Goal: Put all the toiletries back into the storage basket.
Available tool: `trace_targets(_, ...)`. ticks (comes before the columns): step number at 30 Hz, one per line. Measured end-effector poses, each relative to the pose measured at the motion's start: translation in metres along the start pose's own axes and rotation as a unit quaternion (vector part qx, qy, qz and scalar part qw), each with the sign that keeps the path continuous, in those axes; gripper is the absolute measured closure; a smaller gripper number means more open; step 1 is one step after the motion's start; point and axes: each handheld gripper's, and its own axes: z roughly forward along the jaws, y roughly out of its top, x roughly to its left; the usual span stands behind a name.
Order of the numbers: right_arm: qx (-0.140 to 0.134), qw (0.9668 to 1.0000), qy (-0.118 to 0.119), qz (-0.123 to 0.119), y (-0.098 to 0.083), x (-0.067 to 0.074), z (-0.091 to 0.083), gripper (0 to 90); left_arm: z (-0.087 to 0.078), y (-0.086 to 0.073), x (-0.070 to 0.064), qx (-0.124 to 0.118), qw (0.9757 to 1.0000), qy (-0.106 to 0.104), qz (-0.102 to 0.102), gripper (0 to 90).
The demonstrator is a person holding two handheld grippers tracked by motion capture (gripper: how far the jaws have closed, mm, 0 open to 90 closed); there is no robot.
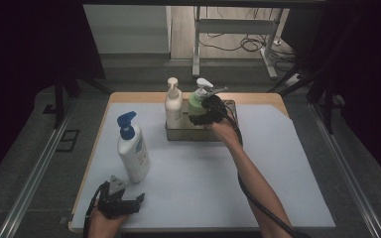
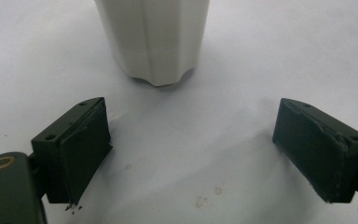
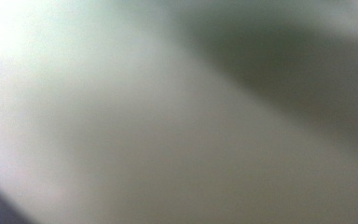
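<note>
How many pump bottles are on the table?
3. A blue-pump bottle stands on the mat at front left; a white bottle and a green bottle stand in the tray at the back. None looks hidden.

I see my left gripper (image 2: 193, 154) with black jaws, worn dark pads (image 2: 81, 161), a brass-ringed screw hole and a grey three-cornered plate (image 1: 117, 182), while a black cable (image 1: 258, 203) trails along my bare right forearm.

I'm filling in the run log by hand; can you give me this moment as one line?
right tool: at green pump bottle in metal tray, grip unclear | left tool: open, empty, facing white bottle
</note>
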Motion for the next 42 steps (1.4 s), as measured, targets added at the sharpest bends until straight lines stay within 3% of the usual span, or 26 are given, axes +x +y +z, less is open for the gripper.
trace_targets(8,-0.012,0.9997,0.01,-0.019,-0.002,0.0,-0.005,3.1,0.0,0.0,0.0,0.0,1.0,0.0,0.0,10.7)
trace_targets(23,-0.01,0.9995,0.026,-0.016,-0.018,-0.002,-0.027,7.5,0.0,0.0,0.0,0.0,1.0,0.0,0.0,10.6)
trace_targets(32,-0.006,0.9994,0.035,-0.003,-0.026,-0.01,-0.044,19.4,0.0,0.0,0.0,-0.001,1.0,0.0,0.0,10.7)
trace_targets(37,-0.005,0.9995,0.022,0.021,-0.033,-0.019,-0.05,30.8,0.0,0.0,0.0,0.0,1.0,0.0,0.0,10.6)
trace_targets(41,-0.005,0.9997,0.004,0.023,-0.037,-0.029,-0.052,47.2,0.0,0.0,0.0,0.0,1.0,0.001,-0.001,10.6)
trace_targets(42,-0.005,0.9997,0.004,0.023,-0.037,-0.029,-0.052,47.2,0.0,0.0,0.0,0.0,1.0,0.001,-0.001,10.6)
